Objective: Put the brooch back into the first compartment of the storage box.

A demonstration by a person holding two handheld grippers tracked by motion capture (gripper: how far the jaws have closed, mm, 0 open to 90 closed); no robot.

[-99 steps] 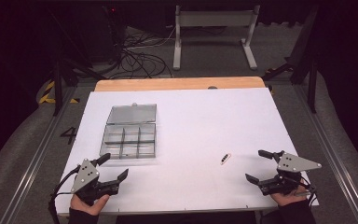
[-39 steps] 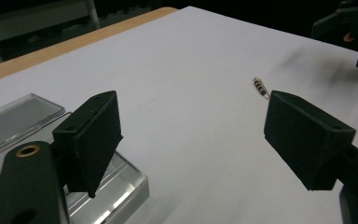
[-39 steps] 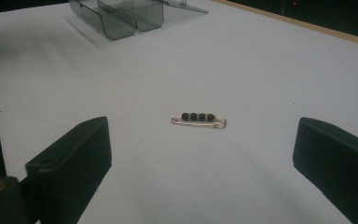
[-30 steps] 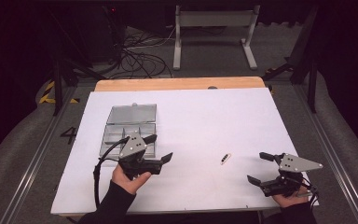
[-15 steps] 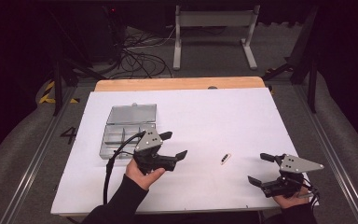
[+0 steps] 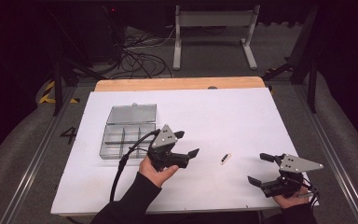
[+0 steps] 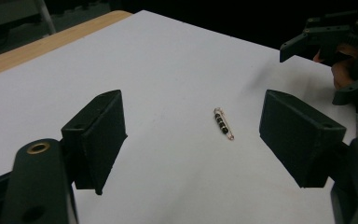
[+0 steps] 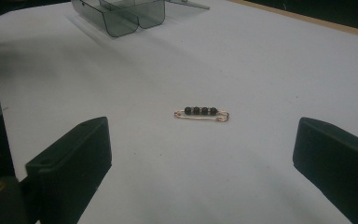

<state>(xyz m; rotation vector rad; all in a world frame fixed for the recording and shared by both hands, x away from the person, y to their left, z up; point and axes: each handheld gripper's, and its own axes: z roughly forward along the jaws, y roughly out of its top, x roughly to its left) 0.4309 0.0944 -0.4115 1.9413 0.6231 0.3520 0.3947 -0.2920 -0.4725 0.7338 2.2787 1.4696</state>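
Both grippers' jaws spread wide, empty; beaded pin [image 8: 201, 113] tiny in high view; box [image 8: 121, 14] cut off

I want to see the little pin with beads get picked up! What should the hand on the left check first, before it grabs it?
1. Left gripper open wide enough: ok, its jaws stand well apart.
2. Pin lined up between those jaws: ok, it lies in the gap ahead in the left gripper view.
3. Pin lying flat and free on the table: ok, nothing touches it.
4. Right gripper out of the way: ok, it sits open near the table's right edge, apart from the pin.
5. Box ready to take it: lid is open; whether the compartments are empty, cannot tell.
6. Gripper low enough to grab: cannot tell.
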